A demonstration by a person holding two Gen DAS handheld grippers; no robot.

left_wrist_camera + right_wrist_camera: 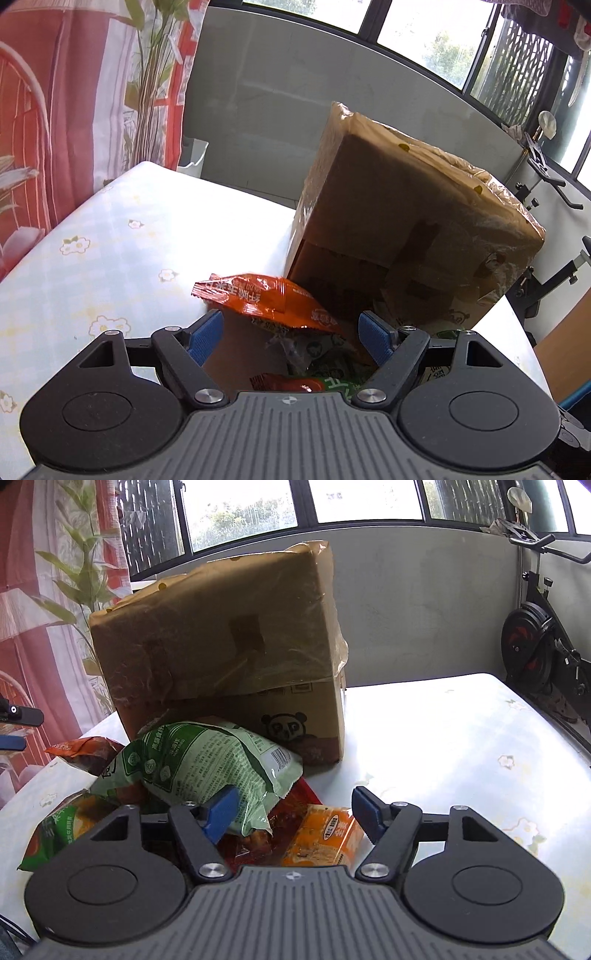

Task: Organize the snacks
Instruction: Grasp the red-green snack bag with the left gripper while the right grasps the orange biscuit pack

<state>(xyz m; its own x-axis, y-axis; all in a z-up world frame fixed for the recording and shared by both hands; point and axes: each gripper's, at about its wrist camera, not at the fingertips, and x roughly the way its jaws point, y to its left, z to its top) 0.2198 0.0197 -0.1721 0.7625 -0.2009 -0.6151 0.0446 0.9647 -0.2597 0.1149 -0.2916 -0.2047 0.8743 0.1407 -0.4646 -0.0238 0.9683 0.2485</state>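
A heap of crinkled snack packets lies on the pale flower-printed tablecloth (pixel 461 738), piled against the front of a brown cardboard box (pixel 221 635) wrapped in clear tape.

In the right wrist view, a small orange packet (pixel 321 836) lies between the blue pads of the right gripper (pixel 293 814), touching neither; the jaws stand wide, holding nothing. The left pad sits in front of the edge of a large green bag (pixel 207 764). A red wrapper (pixel 295 808) lies under both.

In the left wrist view, an orange foil bag (pixel 258 299) lies between and just ahead of the left gripper (pixel 291 332), whose jaws are also wide and empty.

Only the right view shows the panda print on the box and a black exercise bike (pixel 535 646); only the left shows the red-and-white curtain (pixel 74 110) full-on.
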